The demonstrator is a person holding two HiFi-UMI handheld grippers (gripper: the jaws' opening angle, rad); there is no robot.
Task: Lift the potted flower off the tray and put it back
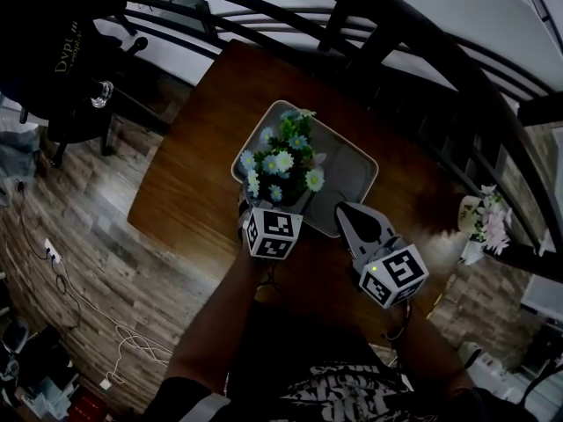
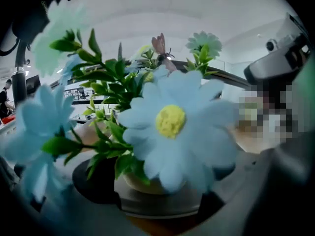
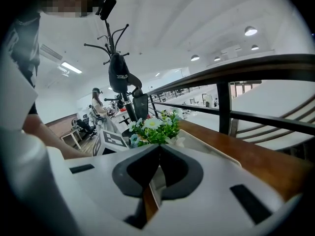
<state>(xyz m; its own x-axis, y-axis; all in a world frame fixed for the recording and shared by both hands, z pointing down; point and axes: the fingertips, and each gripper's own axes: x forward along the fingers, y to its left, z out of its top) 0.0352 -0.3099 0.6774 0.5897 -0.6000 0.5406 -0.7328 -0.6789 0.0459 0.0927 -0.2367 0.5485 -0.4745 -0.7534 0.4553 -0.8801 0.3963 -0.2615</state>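
- While looking steeply down from the head view, shows a potted flower (image 1: 283,161) with pale blue daisy blooms. Stands inside a rounded grey tray (image 1: 352,170) on a dark wooden table (image 1: 189,183).
- Places the left gripper (image 1: 266,209) at the tray's near rim, tucked under the blooms. Spread wide to either side of the cream pot (image 2: 147,183), pressing on nothing as far as the left gripper view tells.
- Reads as set low to take the firm pot rather than the soft stems. Cannot tell whether this comes ahead of the lift or after the return, with the pot down on the tray.
- Keeps the right gripper (image 3: 158,149) pressed together and empty, tips by the tray's near right rim. Probably parked there to stay clear of the work.
- Leaves bare tray floor to the right of and behind the pot, so room to set down without knocking the raised rim.
- Runs dark railing bars (image 1: 422,69) along the table's far side. Safer to lift straight up than to swing outward.
- Offers open tabletop left of the tray, then a drop to plank flooring (image 1: 79,262).
- Includes a second small pot of pink flowers (image 1: 482,222) well apart at the right, no part of this job.
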